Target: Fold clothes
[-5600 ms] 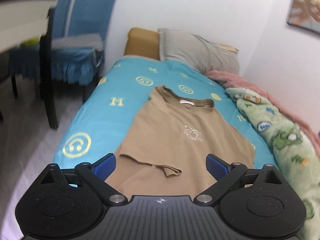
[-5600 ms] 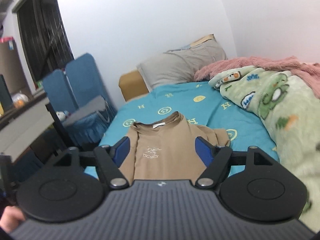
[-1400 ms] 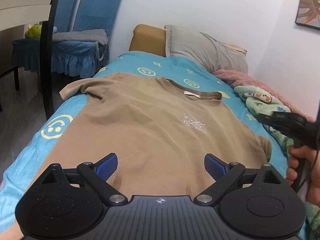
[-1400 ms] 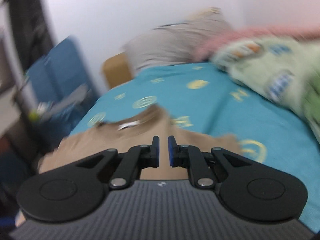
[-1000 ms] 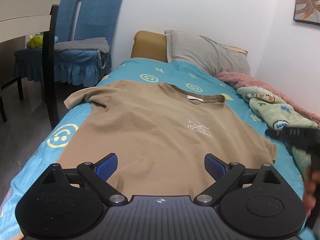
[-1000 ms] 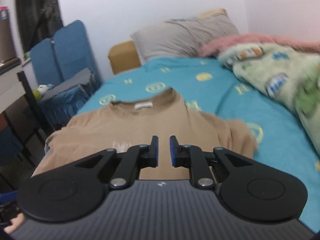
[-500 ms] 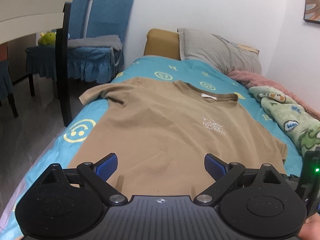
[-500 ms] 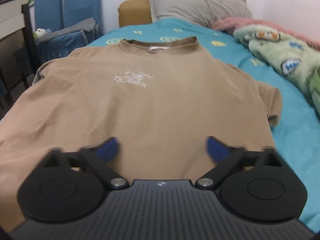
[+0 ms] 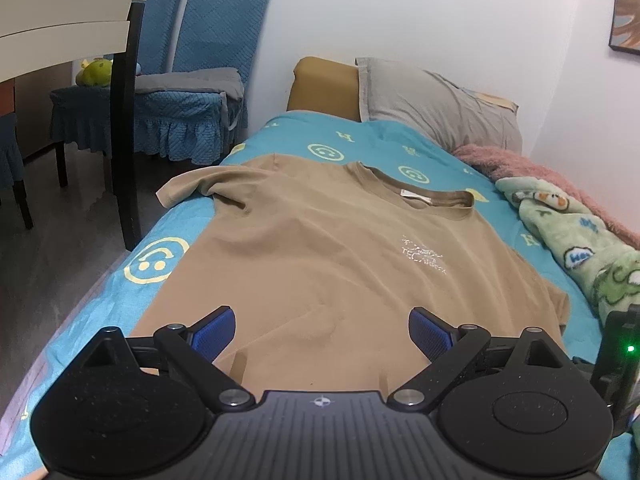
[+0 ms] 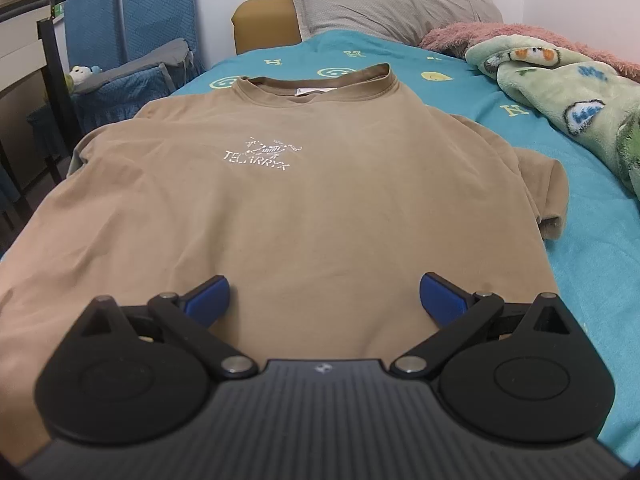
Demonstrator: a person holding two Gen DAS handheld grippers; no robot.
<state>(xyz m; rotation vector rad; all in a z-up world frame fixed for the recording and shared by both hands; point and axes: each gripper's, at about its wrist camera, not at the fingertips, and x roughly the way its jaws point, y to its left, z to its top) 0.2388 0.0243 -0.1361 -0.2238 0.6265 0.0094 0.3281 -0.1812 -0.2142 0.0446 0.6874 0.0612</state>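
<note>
On the bed (image 9: 256, 148) the shirt (image 9: 320, 248) lies flat and face up, no fold made yet, with both left tongs (image 9: 320, 330) and right tongs (image 10: 325, 296) spread wide, empty, near its hem.
</note>
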